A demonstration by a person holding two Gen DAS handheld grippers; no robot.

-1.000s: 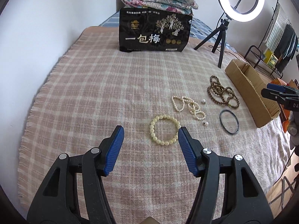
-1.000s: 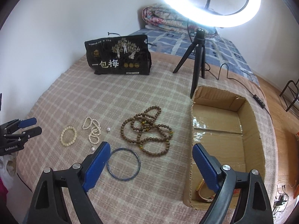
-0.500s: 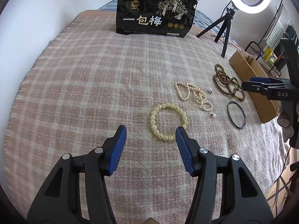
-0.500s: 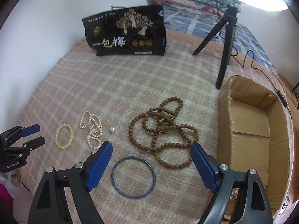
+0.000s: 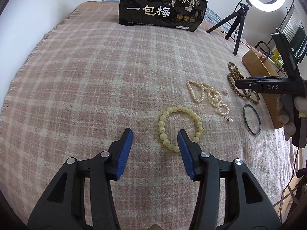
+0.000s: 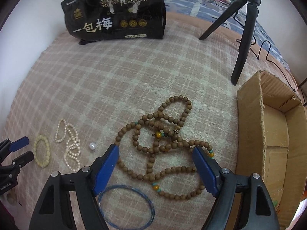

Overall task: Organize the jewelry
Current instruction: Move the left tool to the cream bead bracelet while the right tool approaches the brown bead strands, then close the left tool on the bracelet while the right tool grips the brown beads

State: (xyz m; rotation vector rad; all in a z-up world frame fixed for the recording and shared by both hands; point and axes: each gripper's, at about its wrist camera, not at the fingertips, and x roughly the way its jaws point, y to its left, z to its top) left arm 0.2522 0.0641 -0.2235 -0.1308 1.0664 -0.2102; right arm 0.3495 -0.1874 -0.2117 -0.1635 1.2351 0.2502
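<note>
My left gripper (image 5: 155, 134) is open and low over the plaid blanket; its right finger overlaps the near edge of a cream bead bracelet (image 5: 162, 129), also in the right wrist view (image 6: 41, 150). My right gripper (image 6: 155, 152) is open and straddles the long brown wooden bead strand (image 6: 163, 140). A dark blue bangle (image 6: 126, 205) lies just under it. A white pearl strand (image 5: 208, 96) and loose pearl studs (image 5: 230, 120) lie between the bracelet and the brown beads. An open cardboard box (image 6: 276, 140) stands to the right.
A black snack bag (image 5: 163, 7) stands at the far end of the blanket (image 5: 86, 76). A ring light on a black tripod (image 6: 247, 28) stands by the box, its cable trailing. Folded bedding lies behind. The blanket edge drops off at left and near.
Both grippers have moved forward and down toward the blanket. The left now reaches the cream bracelet; the right now sits over the brown beads. Both stay open.
</note>
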